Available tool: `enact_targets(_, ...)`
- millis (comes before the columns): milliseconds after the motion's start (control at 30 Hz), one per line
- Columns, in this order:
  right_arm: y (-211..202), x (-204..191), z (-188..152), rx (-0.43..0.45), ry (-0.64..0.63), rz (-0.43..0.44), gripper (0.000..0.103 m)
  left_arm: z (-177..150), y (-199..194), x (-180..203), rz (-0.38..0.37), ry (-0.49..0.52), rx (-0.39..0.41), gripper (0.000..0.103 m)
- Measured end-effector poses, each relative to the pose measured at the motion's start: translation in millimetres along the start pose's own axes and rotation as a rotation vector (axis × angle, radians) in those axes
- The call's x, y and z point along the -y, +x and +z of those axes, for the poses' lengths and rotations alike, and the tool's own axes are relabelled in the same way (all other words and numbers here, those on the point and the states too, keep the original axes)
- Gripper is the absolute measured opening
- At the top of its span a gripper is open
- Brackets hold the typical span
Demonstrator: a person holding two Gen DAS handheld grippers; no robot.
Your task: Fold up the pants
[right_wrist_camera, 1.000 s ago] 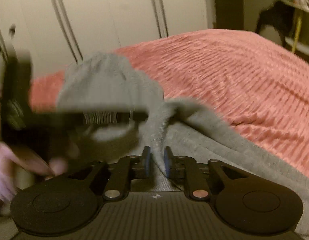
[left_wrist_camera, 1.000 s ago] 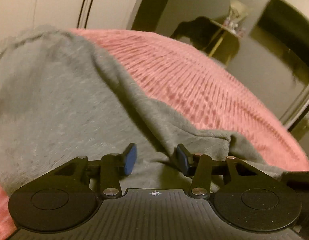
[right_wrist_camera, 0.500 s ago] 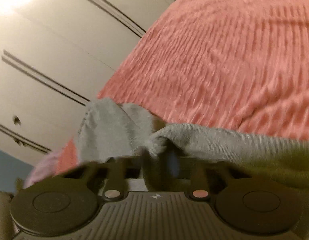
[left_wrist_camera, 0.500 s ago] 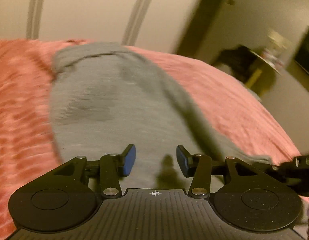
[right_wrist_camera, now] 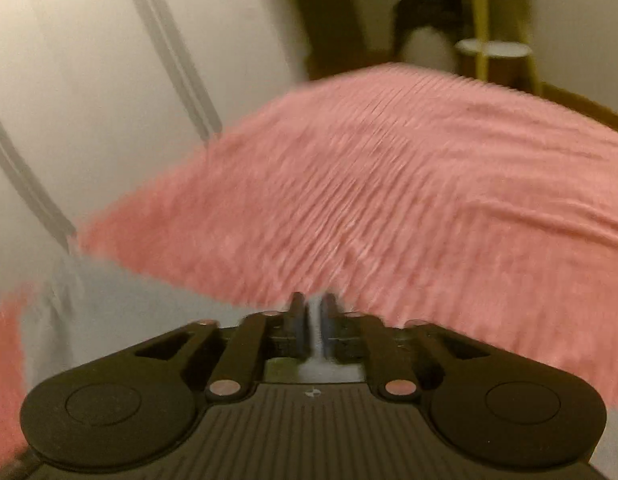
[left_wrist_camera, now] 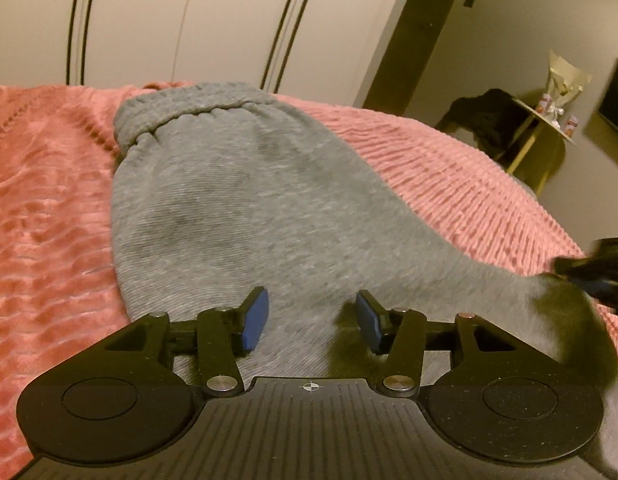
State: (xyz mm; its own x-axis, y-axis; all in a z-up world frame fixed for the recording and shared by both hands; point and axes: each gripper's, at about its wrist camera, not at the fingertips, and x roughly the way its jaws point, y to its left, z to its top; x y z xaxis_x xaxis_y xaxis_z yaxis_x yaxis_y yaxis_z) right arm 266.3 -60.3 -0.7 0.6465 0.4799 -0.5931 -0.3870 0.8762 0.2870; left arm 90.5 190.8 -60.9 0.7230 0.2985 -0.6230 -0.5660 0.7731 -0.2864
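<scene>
Grey sweatpants lie lengthwise on a pink bedspread, with the elastic waistband at the far end. My left gripper is open and empty just above the near part of the pants. My right gripper is shut on a fold of the grey fabric, which trails to the left; it also shows in the left wrist view at the right edge of the pants. The right wrist view is blurred.
White wardrobe doors stand behind the bed. A small yellow-legged side table with items and a dark garment stands at the right. A dark doorway lies beyond the bed.
The pants have been drawn out flat along the bed. My right gripper has swung with the fabric to the right side. My left gripper stays open.
</scene>
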Motion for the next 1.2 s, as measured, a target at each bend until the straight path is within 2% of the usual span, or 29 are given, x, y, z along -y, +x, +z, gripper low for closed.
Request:
enact_targets(67, -31.4, 7.5, -11.4, 0.058, 0.002, 0.018, 0.035, 0.8, 0.4, 3.4, 0.001, 0.005, 0.003, 0.060)
enact_targets(133, -48.2, 18.2, -29.3, 0.006, 0.031, 0.133, 0.032, 0.4, 1.0, 6.9, -0.005, 0.015, 0.006, 0.067)
enact_targets(200, -46.4, 26.3, -44.3, -0.039, 0.057, 0.172, 0.020, 0.2, 1.2, 9.1, -0.012, 0.019, 0.007, 0.072)
enact_targets(267, -32.6, 36.2, -54.7, -0.067, 0.057, 0.066, 0.019, -0.1, 0.3, 7.8, -0.024, 0.008, 0.007, 0.074)
enact_targets(300, -20.5, 44.7, -59.0, -0.072, 0.044, -0.011, 0.003, -0.1, -0.4, 6.2, -0.030, -0.004, 0.007, 0.074)
enact_targets(333, -14.8, 54.5, -62.2, -0.041, 0.058, -0.049, 0.000, 0.1, -1.2, 4.4, -0.037, -0.015, 0.007, 0.074)
enact_targets(367, -13.6, 61.3, -62.8, -0.009, 0.076, -0.054, 0.000, 0.3, -2.2, 2.4, -0.044, -0.026, 0.008, 0.074)
enact_targets(433, -22.3, 71.4, -54.4, 0.000, 0.148, -0.186, 0.000, 0.7, -5.0, -1.5, -0.054, -0.049, 0.014, 0.074)
enact_targets(500, -44.2, 91.9, -49.7, -0.009, 0.289, -0.181, 0.001, 1.0, -9.2, -5.0, -0.058, -0.071, 0.026, 0.074)
enact_targets(600, -101.0, 128.9, -62.0, 0.023, 0.418, -0.188, 0.006, 0.4, -16.5, -5.6, -0.062, -0.092, 0.037, 0.077)
enact_targets(633, -128.0, 146.9, -71.8, 0.049, 0.461, -0.193, 0.008, -0.2, -20.3, -3.3, -0.064, -0.093, 0.034, 0.080)
enact_targets(667, -153.1, 164.2, -84.9, 0.067, 0.507, -0.214, 0.014, -1.1, -24.1, -0.2, -0.074, -0.091, 0.031, 0.082)
enact_targets(700, -179.8, 182.7, -97.7, 0.082, 0.560, -0.247, 0.024, -2.7, -28.9, 5.1, -0.097, -0.087, 0.016, 0.083)
enact_targets(767, -239.2, 223.2, -133.0, 0.128, 0.687, -0.346, 0.030, -8.3, -37.8, 17.0, -0.168, -0.076, -0.034, 0.087)
enact_targets(900, -350.8, 290.3, -204.4, 0.255, 0.942, -0.593, 0.032, -28.9, -55.7, 52.3, -0.299, -0.006, -0.136, 0.089)
enact_targets(967, -381.1, 308.7, -231.5, 0.281, 1.024, -0.683, 0.032, -41.5, -59.2, 68.9, -0.360, 0.008, -0.196, 0.090)
enact_targets(1000, -394.6, 317.0, -244.9, 0.295, 1.073, -0.696, 0.032, -49.3, -59.0, 77.8, -0.377, 0.027, -0.229, 0.090)
enact_targets(1067, -413.0, 332.3, -268.3, 0.334, 1.169, -0.631, 0.032, -61.3, -57.4, 90.4, -0.380, 0.074, -0.269, 0.090)
enact_targets(1133, -420.0, 336.9, -276.5, 0.314, 1.167, -0.663, 0.032, -72.0, -59.5, 101.4, -0.354, 0.166, -0.252, 0.090)
enact_targets(1200, -415.1, 334.3, -281.2, 0.329, 1.148, -0.647, 0.033, -78.0, -61.8, 109.3, -0.323, 0.276, -0.225, 0.090)
